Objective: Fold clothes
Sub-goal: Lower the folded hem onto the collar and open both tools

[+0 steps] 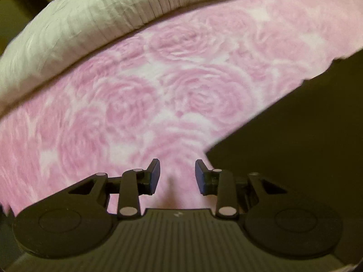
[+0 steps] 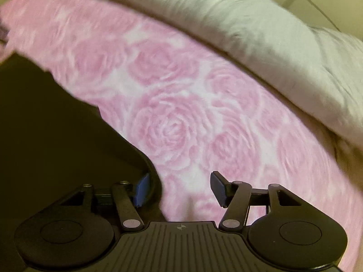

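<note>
A dark olive-black garment of smooth, plain cloth (image 1: 295, 117) lay on a bed covered by a pink fleece blanket printed with large roses (image 1: 158, 95). Along the far side of the blanket ran a pale, cream-white ribbed quilt bunched into a long roll (image 1: 90, 27).

The garment sat between the two tools: at the right of the left wrist view and at the left of the right wrist view (image 2: 56, 124). Its visible border looked like one clean, straight-cut edge with a corner near the left gripper (image 1: 177, 176). On the other side the edge curled up in a rounded lip close beside the right gripper (image 2: 180, 191).

The left gripper's fingers were spread apart with only rose blanket showing between them, gripping nothing. The right gripper's fingers were also parted, and the inner blue-padded finger (image 2: 141, 189) stood right at the garment's curled edge. Whether the cloth lay within the gap or just in front of that finger I could not say, since the picture was smeared there.

How far the folding had gone could not be settled. A flat dark sheet with tidy edges would suit a garment spread out ready for a fold, and equally one folded over and laid down. No sleeves, collar or stacked layers showed, and most of the garment lay outside both views.
</note>
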The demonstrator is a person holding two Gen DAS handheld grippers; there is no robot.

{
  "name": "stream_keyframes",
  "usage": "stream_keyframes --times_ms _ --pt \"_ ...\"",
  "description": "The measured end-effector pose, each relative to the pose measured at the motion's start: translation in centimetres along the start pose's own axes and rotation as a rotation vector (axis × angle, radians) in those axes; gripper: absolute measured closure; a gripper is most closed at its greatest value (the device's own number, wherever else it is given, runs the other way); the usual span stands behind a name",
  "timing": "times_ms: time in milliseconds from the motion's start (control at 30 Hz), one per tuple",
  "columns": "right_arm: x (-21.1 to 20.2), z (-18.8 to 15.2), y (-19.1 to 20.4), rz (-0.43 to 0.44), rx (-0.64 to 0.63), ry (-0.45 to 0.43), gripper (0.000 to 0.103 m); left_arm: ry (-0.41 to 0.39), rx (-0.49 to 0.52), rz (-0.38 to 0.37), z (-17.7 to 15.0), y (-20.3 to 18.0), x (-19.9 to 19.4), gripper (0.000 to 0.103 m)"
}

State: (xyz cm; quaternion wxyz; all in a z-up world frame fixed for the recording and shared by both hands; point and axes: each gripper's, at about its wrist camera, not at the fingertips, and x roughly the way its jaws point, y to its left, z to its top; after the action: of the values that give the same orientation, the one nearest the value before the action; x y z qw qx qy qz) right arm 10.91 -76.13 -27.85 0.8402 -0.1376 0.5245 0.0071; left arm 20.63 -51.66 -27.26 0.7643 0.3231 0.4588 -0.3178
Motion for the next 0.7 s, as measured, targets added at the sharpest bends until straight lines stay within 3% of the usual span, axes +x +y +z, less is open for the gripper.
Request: stream_keyframes --times_ms 167,267,367,467,600,700 --pt "-3.8 -4.7 2.6 0.037 0.187 -0.031 0.045 -0.006 0.009 -0.113 -4.5 -4.8 -2.6 0.075" --pt "-5.4 -7.8 4.7 0.156 0.317 -0.025 0.045 0.023 0.043 -0.172 -6.8 -8.0 -2.3 0.076" --pt "-5.9 -10.0 7.4 0.291 0.376 -0.013 0.045 0.041 0.071 -0.164 -8.2 -9.6 -1.4 0.08" --pt "-5.2 -11.8 9.4 0.389 0.381 0.033 0.045 0.047 0.038 -0.158 -8.2 -8.9 -0.9 0.069" --pt "-4.4 -15.3 9.3 0.309 0.276 0.163 0.046 0.026 0.09 -0.151 -8.9 -9.2 -2.7 0.073" --pt "-5.9 -17.8 7.2 0.233 0.331 0.201 0.046 -0.008 0.155 -0.151 -9.8 -10.4 -4.8 0.076"
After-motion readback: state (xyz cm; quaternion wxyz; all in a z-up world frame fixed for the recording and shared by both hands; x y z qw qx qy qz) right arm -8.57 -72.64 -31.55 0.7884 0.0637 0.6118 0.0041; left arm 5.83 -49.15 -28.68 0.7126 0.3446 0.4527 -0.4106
